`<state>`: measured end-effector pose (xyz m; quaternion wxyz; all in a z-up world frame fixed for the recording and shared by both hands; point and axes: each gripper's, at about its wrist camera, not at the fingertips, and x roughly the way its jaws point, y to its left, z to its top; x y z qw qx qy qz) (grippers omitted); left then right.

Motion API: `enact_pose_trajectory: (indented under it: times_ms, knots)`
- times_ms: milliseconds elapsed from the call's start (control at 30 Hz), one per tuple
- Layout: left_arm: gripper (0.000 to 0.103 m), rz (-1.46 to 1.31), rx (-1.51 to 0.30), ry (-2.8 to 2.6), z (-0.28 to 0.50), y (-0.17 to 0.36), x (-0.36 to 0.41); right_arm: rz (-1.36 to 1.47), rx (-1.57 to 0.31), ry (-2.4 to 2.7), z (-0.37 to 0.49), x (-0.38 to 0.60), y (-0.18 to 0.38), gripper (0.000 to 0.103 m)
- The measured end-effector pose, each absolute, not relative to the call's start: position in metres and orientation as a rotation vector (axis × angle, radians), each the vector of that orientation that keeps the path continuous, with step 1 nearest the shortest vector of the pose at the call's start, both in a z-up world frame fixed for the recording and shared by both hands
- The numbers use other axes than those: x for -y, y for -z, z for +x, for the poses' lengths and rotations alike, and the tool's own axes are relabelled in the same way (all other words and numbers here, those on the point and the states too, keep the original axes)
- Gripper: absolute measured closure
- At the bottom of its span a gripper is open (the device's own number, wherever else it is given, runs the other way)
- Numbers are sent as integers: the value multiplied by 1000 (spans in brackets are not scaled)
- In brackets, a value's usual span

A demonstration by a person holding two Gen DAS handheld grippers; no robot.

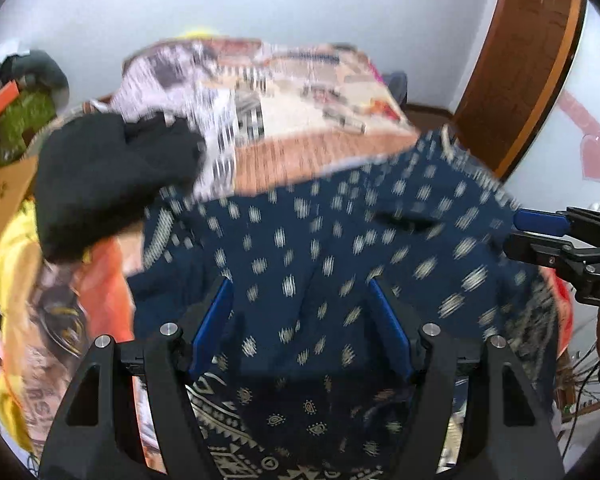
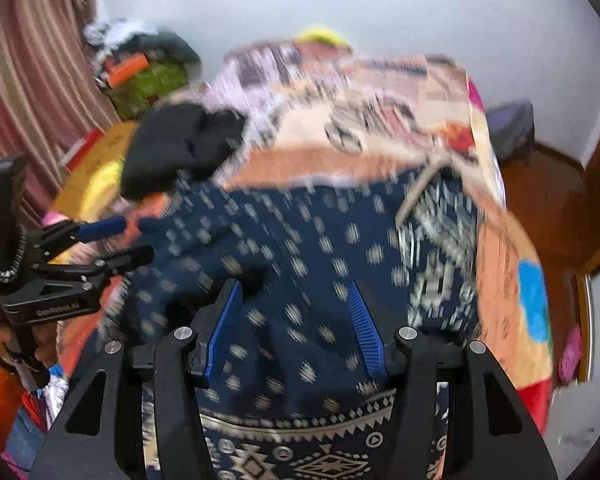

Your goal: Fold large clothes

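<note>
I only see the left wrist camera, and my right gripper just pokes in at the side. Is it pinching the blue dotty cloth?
Observer: No. The right wrist view shows the right gripper open, with the navy patterned garment spread out under it.
Operator: What's way over on the left of the room?
Observer: A striped pink curtain hangs there.
Operator: And what's on the right side of the bed?
Observer: The bedspread has a bright blue patch right beside the garment's edge.
</note>
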<state>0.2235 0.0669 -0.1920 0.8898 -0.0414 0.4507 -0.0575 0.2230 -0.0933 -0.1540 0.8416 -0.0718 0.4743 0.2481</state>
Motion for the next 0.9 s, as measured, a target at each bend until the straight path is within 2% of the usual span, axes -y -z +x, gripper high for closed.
enact_pose_trajectory:
  times_ms: [167,500,633,900]
  knots:
    - [34,-97,-1036,89,218,234,-74,-145,-1014,-522,211,110,164,52]
    - [34,-141,-965,-17,177,206,-123,-124,-901,-486,191,145,123,52]
    - [30,-149,-945,-93,173,201,-148,-93,-884,-476,197,155,120,52]
    - [28,-353,-1011,-142,188,238,-193,18,-936,-406,225,176,138,52]
